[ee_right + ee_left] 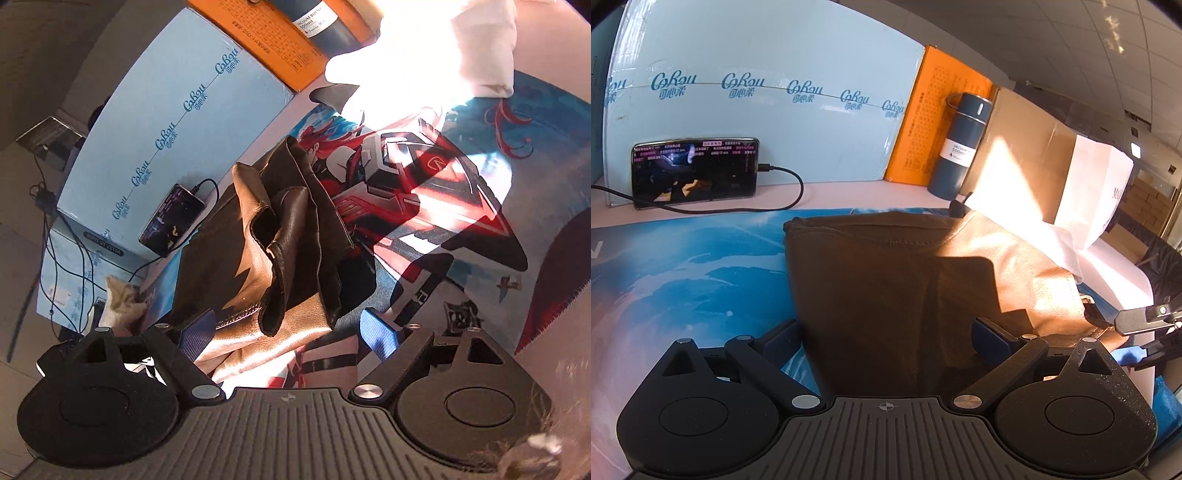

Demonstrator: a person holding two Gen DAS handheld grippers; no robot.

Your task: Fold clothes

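A brown leather garment [879, 295] lies folded on a blue printed mat [683, 277], partly in bright sunlight. My left gripper [886, 332] is open, its two blue pads standing wide on either side of the garment's near end. In the right wrist view the garment [295, 229] shows rumpled flaps and a stitched hem. My right gripper [286, 332] is open too, tilted, with the garment's sunlit edge lying loose between its pads. From the left wrist view the right gripper [1126, 339] sits at the garment's right corner.
A phone [694, 171] on a charging cable leans against a light blue box [757, 92]. An orange box [923, 122], a dark blue bottle [960, 147] and a white paper bag [1097, 184] stand behind the mat. A white cloth [424, 55] lies at the mat's far edge.
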